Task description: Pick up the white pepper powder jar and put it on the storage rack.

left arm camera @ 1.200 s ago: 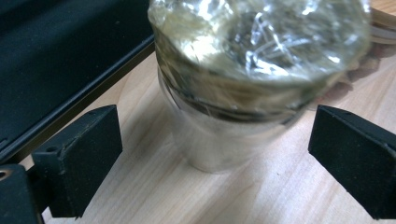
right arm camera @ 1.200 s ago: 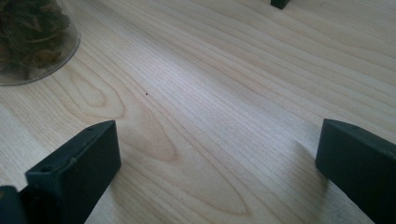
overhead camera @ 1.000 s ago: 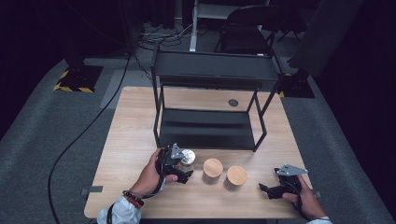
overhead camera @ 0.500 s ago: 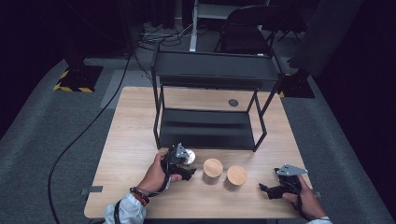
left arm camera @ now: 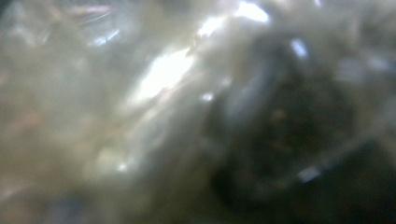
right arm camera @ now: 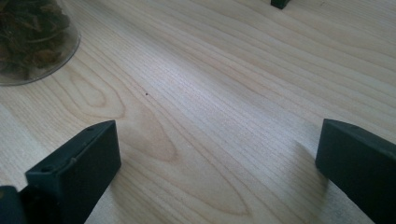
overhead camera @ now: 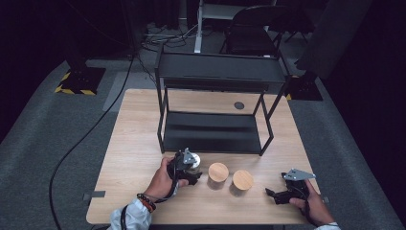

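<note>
- The left gripper point(overhead camera: 189, 165) is sitting at the near left of the tabletop point(overhead camera: 134, 139), held by the person's left hand point(overhead camera: 165, 179), and it is clenching a clear jar point(overhead camera: 194, 162) that stands just in front of the black rack point(overhead camera: 215, 129).
- Its jaws have just been closing, and the jar is between them; they are now gripping the glass.
- In the left gripper view the jar's glass point(left arm camera: 154, 93) is pressing so close to the lens that it is showing as a pale blur with a dark mass at the right; what is inside cannot be told there.
- Two more jars with wooden lids are standing to the right of the held one: the nearer lid point(overhead camera: 218, 172) is just beside the left gripper, and the farther lid point(overhead camera: 242, 179) is just beside the first.
- The right gripper point(overhead camera: 280, 194) is resting low over the near right of the tabletop, in the person's right hand point(overhead camera: 313, 207), well apart from the jars.
- Its jaws are standing wide apart with only bare wood point(right arm camera: 219, 116) between them, released and gripping nothing.
- At the upper left of the right gripper view, a glass jar of dried leaves point(right arm camera: 32, 37) is standing on the wood.
</note>
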Demonstrator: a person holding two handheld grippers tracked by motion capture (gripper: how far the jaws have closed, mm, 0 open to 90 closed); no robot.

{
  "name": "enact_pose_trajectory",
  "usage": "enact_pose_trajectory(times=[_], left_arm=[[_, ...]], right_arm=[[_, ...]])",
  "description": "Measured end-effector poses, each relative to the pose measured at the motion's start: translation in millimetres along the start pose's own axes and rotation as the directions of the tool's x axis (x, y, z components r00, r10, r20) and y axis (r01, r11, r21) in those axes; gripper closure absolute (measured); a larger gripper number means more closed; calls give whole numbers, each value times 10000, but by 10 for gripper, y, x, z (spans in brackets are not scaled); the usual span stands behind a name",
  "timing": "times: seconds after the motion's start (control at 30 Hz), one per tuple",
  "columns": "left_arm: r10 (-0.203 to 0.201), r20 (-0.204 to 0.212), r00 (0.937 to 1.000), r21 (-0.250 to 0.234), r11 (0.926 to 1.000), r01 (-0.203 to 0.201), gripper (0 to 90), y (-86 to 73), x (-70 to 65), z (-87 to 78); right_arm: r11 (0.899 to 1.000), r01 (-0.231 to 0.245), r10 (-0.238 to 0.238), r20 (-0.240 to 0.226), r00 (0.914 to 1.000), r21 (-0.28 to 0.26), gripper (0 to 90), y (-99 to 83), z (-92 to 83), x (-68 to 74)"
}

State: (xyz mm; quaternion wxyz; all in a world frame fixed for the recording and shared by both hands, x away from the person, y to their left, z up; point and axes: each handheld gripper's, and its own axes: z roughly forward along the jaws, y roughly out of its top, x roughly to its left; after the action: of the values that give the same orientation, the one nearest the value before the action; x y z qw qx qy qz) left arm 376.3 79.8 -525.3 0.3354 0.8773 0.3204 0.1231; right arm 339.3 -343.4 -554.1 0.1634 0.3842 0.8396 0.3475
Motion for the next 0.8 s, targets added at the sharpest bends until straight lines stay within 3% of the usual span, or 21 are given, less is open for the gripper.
enact_pose_trajectory(times=[0.8], left_arm=[[-235,-416,9989,-205,9995,227,299,139,43,-136]], right_arm=[[10000,-1,1,0,10000,-1,0,0,0,0]])
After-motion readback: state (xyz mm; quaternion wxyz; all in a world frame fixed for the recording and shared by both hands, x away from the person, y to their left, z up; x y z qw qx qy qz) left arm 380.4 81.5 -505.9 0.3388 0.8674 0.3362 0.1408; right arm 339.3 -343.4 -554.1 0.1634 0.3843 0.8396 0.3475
